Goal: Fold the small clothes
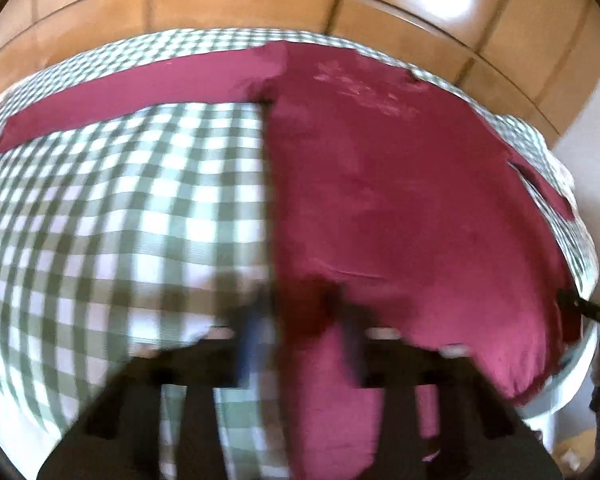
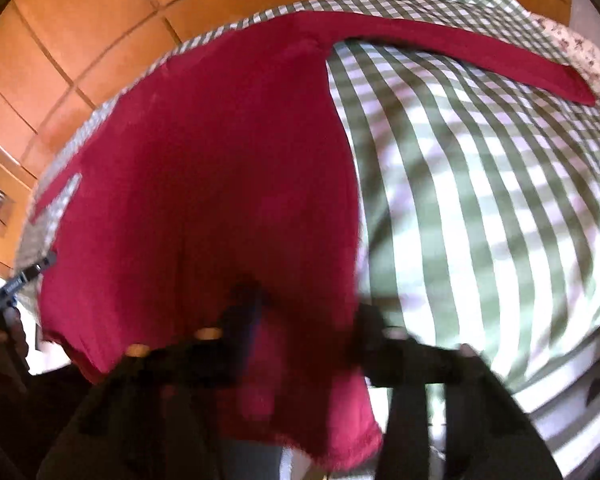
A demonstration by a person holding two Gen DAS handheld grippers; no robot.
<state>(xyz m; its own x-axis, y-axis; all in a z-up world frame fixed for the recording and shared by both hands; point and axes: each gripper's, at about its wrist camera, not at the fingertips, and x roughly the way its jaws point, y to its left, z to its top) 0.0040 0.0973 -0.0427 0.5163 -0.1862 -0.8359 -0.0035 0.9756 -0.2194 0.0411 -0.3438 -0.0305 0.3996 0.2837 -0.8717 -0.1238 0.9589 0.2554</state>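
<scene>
Left wrist view: one dark red long-sleeved cotton garment (image 1: 380, 184) lies spread front-up on a bed covered in green-and-white checked cloth (image 1: 112, 208), its collar end toward the far edge by the orange-brown panelled wooden headboard (image 1: 228, 4), one sleeve stretched along that far edge, its hem hanging over the near edge. The left gripper (image 1: 300, 320), blurred, has its jaws brought together on the hem at one lower corner, red cloth bunched between and below them. The right gripper's tip shows at the picture's right margin, at the hem's other corner. Right wrist view: the same garment (image 2: 220, 168) fills the middle, its second sleeve running along the far edge toward a flowered pillow (image 2: 580, 52); the right gripper (image 2: 296, 320) is likewise closed on the hem, red fabric draped between and under its fingers. The left gripper (image 2: 40, 264) appears at the picture's left margin, pinched on the opposite corner. Hazards, as judged: the hold may take only the top layer, so the back panel would stay behind and the fold crease; uneven lift of the two corners would skew the fold line; the outstretched sleeves, not yet tucked, could drag or trap beneath the body; the loose checked cloth may be caught and pulled up with the hem.
</scene>
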